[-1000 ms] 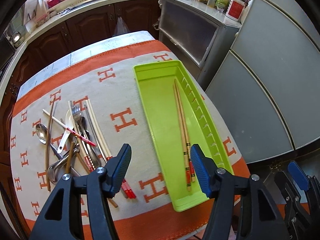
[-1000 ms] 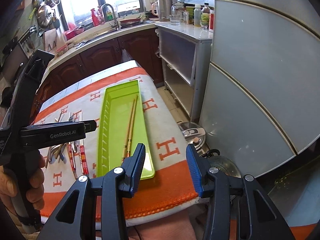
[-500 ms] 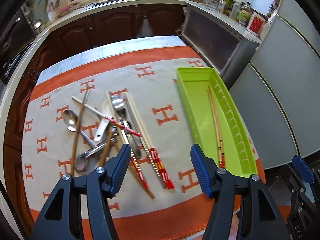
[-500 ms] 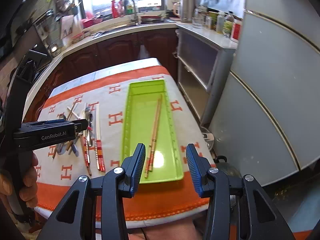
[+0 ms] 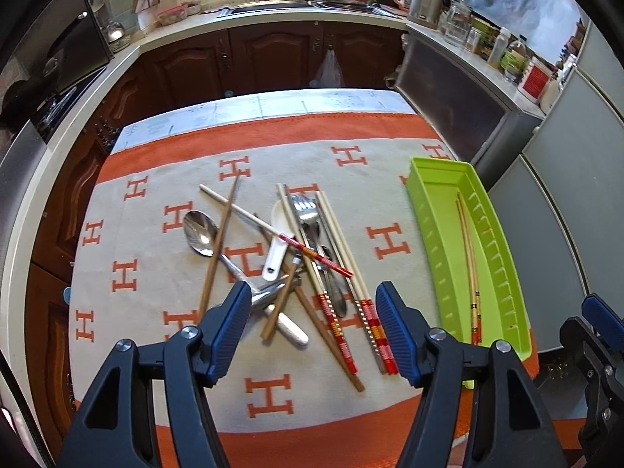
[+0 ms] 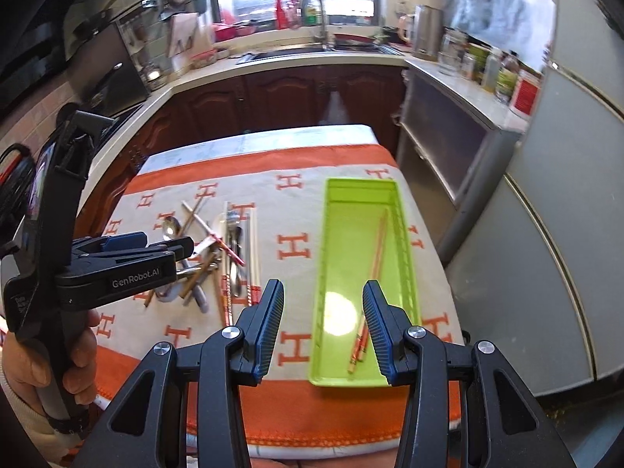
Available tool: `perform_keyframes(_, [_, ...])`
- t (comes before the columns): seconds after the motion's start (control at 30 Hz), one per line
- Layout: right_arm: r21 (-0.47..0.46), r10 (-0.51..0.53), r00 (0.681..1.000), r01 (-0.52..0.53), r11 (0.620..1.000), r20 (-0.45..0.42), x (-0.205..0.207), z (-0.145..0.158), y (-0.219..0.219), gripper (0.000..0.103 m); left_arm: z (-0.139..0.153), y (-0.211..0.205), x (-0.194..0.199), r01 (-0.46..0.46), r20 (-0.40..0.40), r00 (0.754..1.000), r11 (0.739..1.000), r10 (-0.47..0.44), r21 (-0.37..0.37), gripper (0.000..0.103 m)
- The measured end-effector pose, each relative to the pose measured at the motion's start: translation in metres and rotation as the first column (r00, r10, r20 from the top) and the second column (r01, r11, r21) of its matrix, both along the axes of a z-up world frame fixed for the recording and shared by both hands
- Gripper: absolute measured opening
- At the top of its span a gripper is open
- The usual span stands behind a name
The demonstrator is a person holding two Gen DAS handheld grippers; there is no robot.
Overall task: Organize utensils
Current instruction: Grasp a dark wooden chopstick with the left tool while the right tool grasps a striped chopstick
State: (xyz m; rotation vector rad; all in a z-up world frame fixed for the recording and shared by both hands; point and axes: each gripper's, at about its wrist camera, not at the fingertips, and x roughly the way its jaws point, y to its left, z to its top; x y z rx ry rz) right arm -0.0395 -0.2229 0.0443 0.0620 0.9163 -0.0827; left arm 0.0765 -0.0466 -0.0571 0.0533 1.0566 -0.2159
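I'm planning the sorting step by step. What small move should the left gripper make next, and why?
Probably lower the left gripper, its jaws opening and empty, onto the red-banded chopsticks at the pile's near edge; one pair already lies in the green tray.

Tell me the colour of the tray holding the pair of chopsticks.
Bright lime green tray; it shows best in the right wrist view.
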Motion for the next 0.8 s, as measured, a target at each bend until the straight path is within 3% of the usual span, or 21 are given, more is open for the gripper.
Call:
perform_keyframes(0.1, [-0.002, 0.038, 0.999, -0.038, 0.999, 0.0, 0.012, 0.0, 0.008, 0.043, 0.002, 0.015, 0.004, -0.04, 0.014, 0.999, 0.999, 0.04, -0.01, 0.064])
perform_keyframes(0.27, [0.074, 0.088, 0.996, -0.087, 0.993, -0.01, 0.039, -0.011, 0.013, 0.043, 0.004, 0.045, 0.006, -0.116, 0.027, 0.993, 0.993, 0.117, -0.034, 0.064])
perform_keyframes(0.5, [0.147, 0.137, 0.989, -0.129, 0.981, -0.05, 0.088, -0.042, 0.005, 0.043, 0.0, 0.097, 0.015, -0.243, 0.046, 0.969, 0.97, 0.242, 0.012, 0.064])
perform_keyframes(0.67, [0.231, 0.141, 0.986, -0.117, 0.966, -0.087, 0.142, -0.064, -0.001, 0.043, -0.019, 0.126, 0.03, -0.288, -0.009, 0.957, 0.957, 0.289, 0.039, 0.064])
perform_keyframes(0.8, [0.258, 0.173, 0.975, -0.132, 0.957, -0.142, 0.177, -0.086, 0.011, 0.043, -0.041, 0.131, 0.047, -0.273, -0.076, 0.959, 0.962, 0.274, 0.032, 0.064])
